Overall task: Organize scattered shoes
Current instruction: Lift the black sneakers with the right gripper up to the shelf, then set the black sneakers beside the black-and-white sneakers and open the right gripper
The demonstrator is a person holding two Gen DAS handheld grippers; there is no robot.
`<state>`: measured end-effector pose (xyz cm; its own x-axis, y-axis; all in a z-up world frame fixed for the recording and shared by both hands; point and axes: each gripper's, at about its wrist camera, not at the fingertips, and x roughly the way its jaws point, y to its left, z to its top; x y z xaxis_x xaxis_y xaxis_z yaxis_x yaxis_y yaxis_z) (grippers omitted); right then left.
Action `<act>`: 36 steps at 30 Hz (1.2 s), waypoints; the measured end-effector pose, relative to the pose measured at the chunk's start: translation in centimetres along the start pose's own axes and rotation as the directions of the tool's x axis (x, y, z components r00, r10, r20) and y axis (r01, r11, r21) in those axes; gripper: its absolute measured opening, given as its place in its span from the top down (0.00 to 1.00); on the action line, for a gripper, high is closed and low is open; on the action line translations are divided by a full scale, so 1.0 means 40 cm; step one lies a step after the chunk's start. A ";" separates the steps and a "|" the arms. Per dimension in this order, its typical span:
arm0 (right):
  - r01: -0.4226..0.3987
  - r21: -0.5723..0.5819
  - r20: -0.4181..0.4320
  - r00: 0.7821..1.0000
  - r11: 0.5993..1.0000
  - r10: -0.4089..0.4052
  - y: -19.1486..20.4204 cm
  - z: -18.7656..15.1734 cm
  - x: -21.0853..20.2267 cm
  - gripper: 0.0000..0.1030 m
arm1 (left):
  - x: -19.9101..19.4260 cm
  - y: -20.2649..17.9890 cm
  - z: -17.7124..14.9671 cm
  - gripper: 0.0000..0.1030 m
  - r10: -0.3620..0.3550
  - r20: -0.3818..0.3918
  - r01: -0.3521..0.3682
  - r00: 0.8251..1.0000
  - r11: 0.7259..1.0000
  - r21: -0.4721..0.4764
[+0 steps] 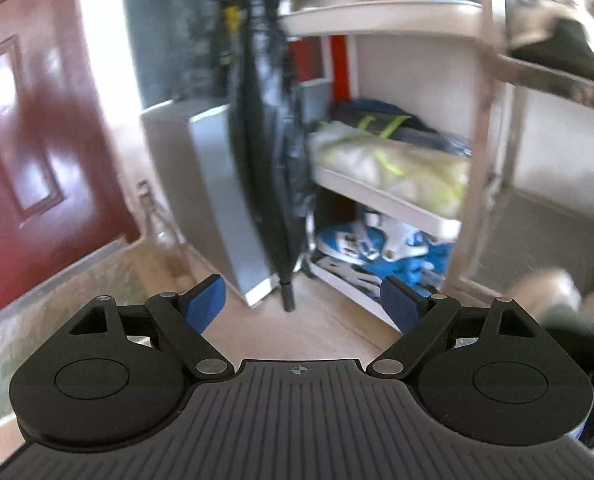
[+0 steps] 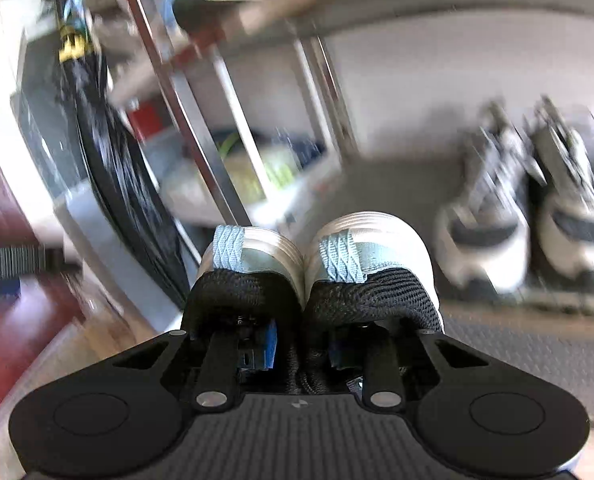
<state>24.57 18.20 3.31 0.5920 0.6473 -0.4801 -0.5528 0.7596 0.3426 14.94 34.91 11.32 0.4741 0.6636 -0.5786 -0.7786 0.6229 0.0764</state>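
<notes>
Door (image 1: pixel 37 128) panelling, dark red, fills the far left of the left wrist view, with a clear bottle (image 1: pixel 159 224) standing on the floor beside it. Next comes a grey board (image 1: pixel 213 200) leaning upright, then a folded black umbrella (image 1: pixel 265 152) hanging against the end of a white shoe rack (image 1: pixel 381 16). The rack's middle shelf carries pale and dark shoes with lime trim (image 1: pixel 393 160); blue and white shoes (image 1: pixel 377 248) sit on the bottom shelf. The left gripper (image 1: pixel 303 302) hovers low before all this with its jaws spread wide and nothing between them.

In the right wrist view the same umbrella and rack posts smear past on the left, so the camera looks to be swinging. At centre, the right gripper (image 2: pixel 303 354) pinches a pair of dark mesh sneakers (image 2: pixel 317 264) together by their inner collars, heels with pale blue pull tabs facing away. Further right, a grey and white pair (image 2: pixel 529 216) stands side by side on a dark mat (image 2: pixel 497 344) by the wall.

Judging from this, the held pair is on its way to a resting spot, probably the mat or a free shelf. Doing it well likely means keeping the pinch firm so neither shoe slips, steering clear of the rack posts, lowering the soles flat before letting go, and lining the pair up parallel with its neighbours.
</notes>
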 end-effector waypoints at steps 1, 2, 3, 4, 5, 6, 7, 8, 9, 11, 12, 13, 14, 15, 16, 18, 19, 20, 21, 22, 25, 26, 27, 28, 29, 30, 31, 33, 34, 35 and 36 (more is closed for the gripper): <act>0.014 -0.005 0.013 1.000 1.000 -0.014 0.008 0.025 0.014 0.75 | 0.001 0.004 0.001 0.14 -0.005 -0.005 0.005 1.000 1.000 -0.005; 0.033 -0.014 0.029 0.999 0.999 -0.032 0.019 0.056 0.032 0.75 | 0.003 0.009 0.003 0.14 -0.016 -0.015 0.016 1.000 1.000 -0.011; 0.056 -0.023 0.045 0.997 0.998 -0.055 0.026 0.086 0.052 0.75 | 0.001 0.010 0.004 0.14 -0.022 -0.018 0.021 1.000 1.000 -0.014; 0.088 -0.037 0.069 0.994 0.995 -0.086 0.030 0.124 0.084 0.75 | 0.000 0.008 0.004 0.14 -0.024 -0.019 0.024 1.000 1.000 -0.016; 0.122 -0.054 0.094 0.989 0.991 -0.116 0.032 0.157 0.121 0.75 | -0.001 0.003 0.007 0.14 -0.031 -0.020 0.030 0.999 0.999 -0.016; 0.145 -0.065 0.109 0.984 0.987 -0.138 0.031 0.175 0.149 0.73 | -0.001 -0.003 0.009 0.14 -0.038 -0.021 0.038 0.999 0.999 -0.014; 0.174 -0.069 0.125 0.979 0.982 -0.164 0.023 0.193 0.194 0.72 | -0.001 -0.009 0.009 0.14 -0.046 -0.023 0.045 0.999 0.999 -0.008; 0.206 -0.098 0.134 0.972 0.974 -0.192 0.017 0.203 0.242 0.68 | 0.000 -0.016 0.010 0.14 -0.053 -0.026 0.053 0.998 0.999 -0.002; 0.235 -0.146 0.137 0.967 0.961 -0.216 0.015 0.204 0.281 0.68 | 0.000 -0.023 0.010 0.14 -0.061 -0.029 0.061 0.998 0.998 0.004; 0.318 -0.305 0.173 0.945 0.898 -0.277 0.015 0.175 0.374 0.54 | 0.000 -0.037 0.008 0.14 -0.067 -0.033 0.067 0.997 0.997 0.025; 0.343 -0.344 0.186 0.937 0.874 -0.295 0.012 0.165 0.399 0.46 | 0.001 -0.046 0.006 0.14 -0.074 -0.040 0.075 0.996 0.996 0.042; 0.354 -0.322 0.189 0.933 0.878 -0.307 0.000 0.166 0.406 0.38 | 0.005 -0.051 0.005 0.14 -0.079 -0.045 0.081 0.996 0.995 0.051; 0.353 -0.290 0.189 0.932 0.890 -0.309 -0.014 0.169 0.404 0.34 | 0.008 -0.061 0.003 0.14 -0.089 -0.054 0.092 0.995 0.994 0.066; 0.343 -0.262 0.186 0.935 0.902 -0.301 -0.022 0.172 0.396 0.25 | 0.008 -0.070 0.000 0.14 -0.097 -0.060 0.102 0.993 0.992 0.078; 0.330 -0.241 0.197 0.938 0.913 -0.287 -0.029 0.172 0.382 0.15 | 0.008 -0.074 -0.002 0.14 -0.101 -0.063 0.106 0.993 0.991 0.083; 0.294 -0.222 0.241 0.941 0.930 -0.240 -0.042 0.167 0.335 0.11 | 0.002 -0.091 -0.009 0.14 -0.119 -0.070 0.126 0.990 0.987 0.099; 0.271 -0.231 0.260 0.943 0.934 -0.209 -0.049 0.164 0.302 0.11 | -0.001 -0.094 -0.011 0.14 -0.123 -0.071 0.130 0.990 0.986 0.103; 0.254 -0.230 0.267 0.945 0.939 -0.190 -0.056 0.160 0.272 0.11 | -0.007 -0.102 -0.013 0.14 -0.131 -0.070 0.139 0.989 0.984 0.109; 0.243 -0.221 0.263 0.947 0.945 -0.182 -0.062 0.155 0.251 0.12 | -0.011 -0.105 -0.013 0.14 -0.137 -0.068 0.144 0.988 0.983 0.110; 0.222 -0.210 0.246 0.954 0.952 -0.168 -0.068 0.146 0.232 0.13 | -0.014 -0.106 -0.013 0.14 -0.140 -0.066 0.146 0.988 0.984 0.107; 0.140 -0.206 0.175 0.979 0.969 -0.104 -0.082 0.105 0.175 0.22 | -0.022 -0.096 -0.008 0.14 -0.130 -0.043 0.133 0.991 0.988 0.075; 0.116 -0.249 0.152 0.985 0.962 -0.079 -0.072 0.086 0.169 0.23 | -0.022 -0.092 -0.008 0.14 -0.121 -0.038 0.124 0.992 0.990 0.070; 0.102 -0.287 0.139 0.988 0.953 -0.064 -0.062 0.072 0.166 0.25 | -0.021 -0.086 -0.008 0.14 -0.110 -0.035 0.112 0.993 0.992 0.064; 0.105 -0.348 0.139 0.988 0.932 -0.059 -0.045 0.059 0.171 0.30 | -0.019 -0.083 -0.008 0.14 -0.103 -0.036 0.105 0.994 0.993 0.060; 0.108 -0.394 0.140 0.989 0.913 -0.057 -0.031 0.051 0.177 0.30 | -0.013 -0.077 -0.008 0.14 -0.092 -0.042 0.094 0.995 0.994 0.050; 0.108 -0.404 0.136 0.989 0.909 -0.057 -0.021 0.049 0.174 0.30 | -0.007 -0.074 -0.007 0.14 -0.089 -0.049 0.091 0.995 0.995 0.041; 0.106 -0.402 0.123 0.991 0.909 -0.062 -0.015 0.050 0.182 0.30 | -0.001 -0.071 -0.006 0.14 -0.087 -0.057 0.089 0.995 0.996 0.032; 0.110 -0.399 0.093 0.992 0.910 -0.080 -0.009 0.047 0.213 0.30 | 0.001 -0.075 -0.006 0.14 -0.090 -0.059 0.092 0.994 0.995 0.032; 0.136 -0.412 0.090 0.990 0.901 -0.108 -0.002 0.037 0.228 0.30 | 0.001 -0.077 -0.005 0.14 -0.091 -0.059 0.094 0.994 0.995 0.037; 0.167 -0.426 0.089 0.986 0.889 -0.143 0.003 0.028 0.246 0.30 | 0.000 -0.083 -0.006 0.14 -0.096 -0.057 0.099 0.994 0.994 0.051; 0.178 -0.433 0.090 0.984 0.884 -0.155 -0.001 0.019 0.253 0.29 | -0.003 -0.087 -0.007 0.14 -0.101 -0.055 0.105 0.993 0.993 0.061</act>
<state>31.04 24.78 -0.94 0.7206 0.5250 -0.4528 -0.6366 0.7598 -0.1322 17.47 32.55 10.90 0.5273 0.5733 -0.6271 -0.6981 0.7131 0.0648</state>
